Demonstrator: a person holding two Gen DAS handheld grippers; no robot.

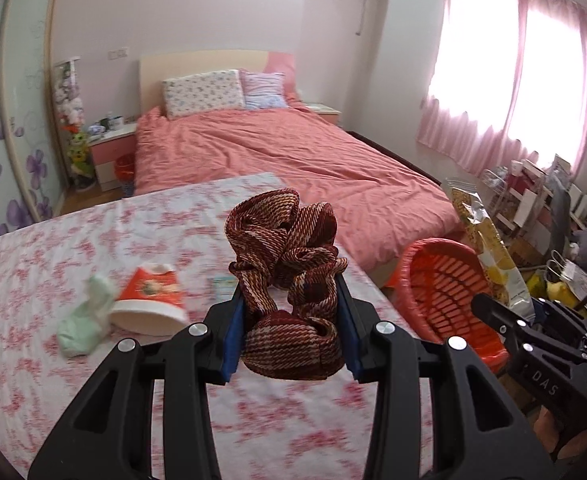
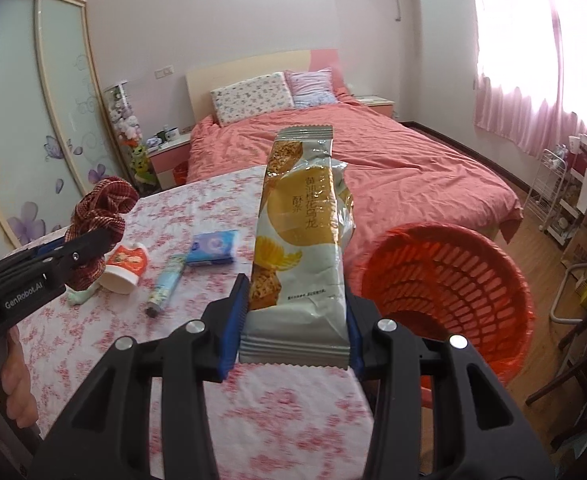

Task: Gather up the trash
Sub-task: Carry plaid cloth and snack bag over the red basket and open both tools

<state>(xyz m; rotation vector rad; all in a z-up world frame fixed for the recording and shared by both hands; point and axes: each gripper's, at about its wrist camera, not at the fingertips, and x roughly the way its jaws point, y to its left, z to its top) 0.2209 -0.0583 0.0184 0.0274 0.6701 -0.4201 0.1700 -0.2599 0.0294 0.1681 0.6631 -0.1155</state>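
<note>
My left gripper is shut on a crumpled red plaid cloth and holds it above the floral table. The cloth also shows in the right wrist view. My right gripper is shut on a grey and yellow snack wrapper, held upright near the table's right edge. It shows in the left wrist view too. An orange mesh trash basket stands just right of the table, also visible in the left wrist view. A tipped red paper cup and a green crumpled tissue lie on the table.
A small tube and a blue tissue pack lie on the table. A bed with a pink cover is behind it. Cluttered shelves stand at the right under the window. A wardrobe is on the left.
</note>
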